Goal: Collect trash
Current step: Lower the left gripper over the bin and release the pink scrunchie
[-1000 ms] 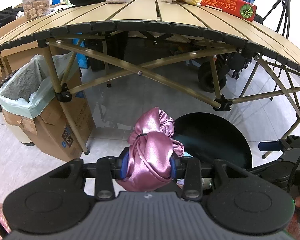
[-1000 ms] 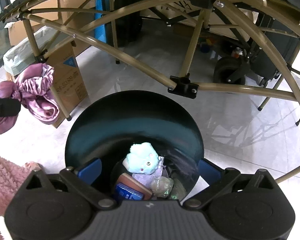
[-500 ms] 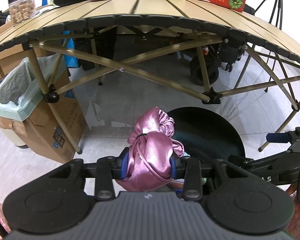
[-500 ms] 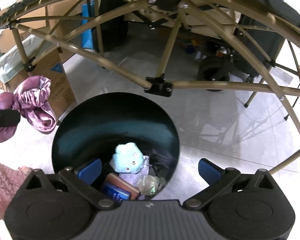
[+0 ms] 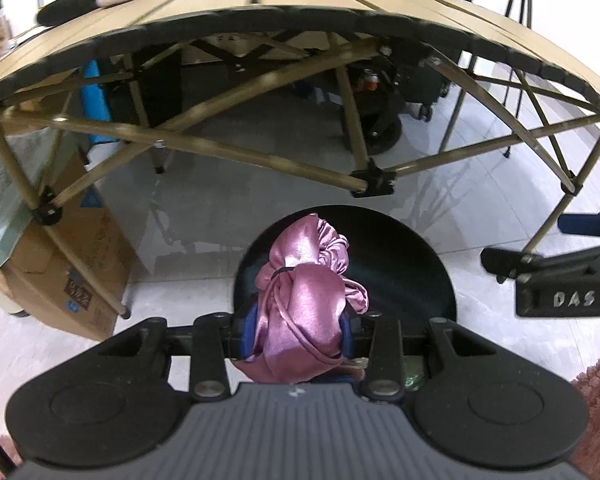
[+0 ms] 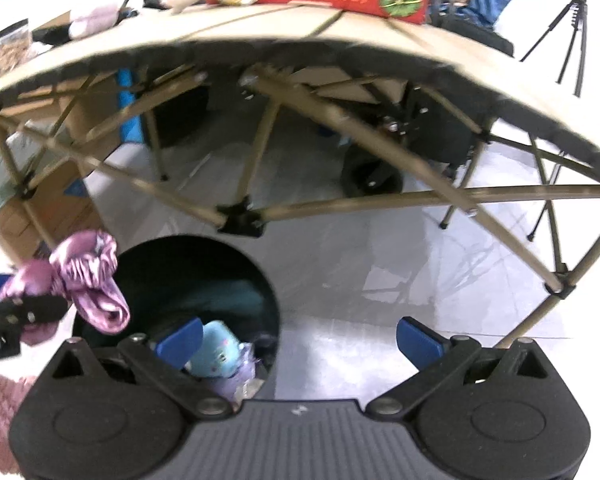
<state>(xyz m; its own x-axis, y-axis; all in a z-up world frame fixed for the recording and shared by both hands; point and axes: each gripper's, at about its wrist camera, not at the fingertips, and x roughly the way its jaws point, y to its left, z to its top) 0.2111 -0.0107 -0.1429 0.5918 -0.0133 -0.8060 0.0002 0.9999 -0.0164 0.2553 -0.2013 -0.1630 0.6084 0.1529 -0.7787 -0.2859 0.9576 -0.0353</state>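
Bin mouth open; table frame crosses just behind.

bin on floor, in front of table | cloth bundle over bin's near-left rim | toy inside bin | cardboard box left of bin, beside table leg | tripod far right, behind table

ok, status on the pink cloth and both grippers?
Left gripper shut on pink satin cloth, above black bin. Right gripper open, empty. Nothing between cloth and bin.
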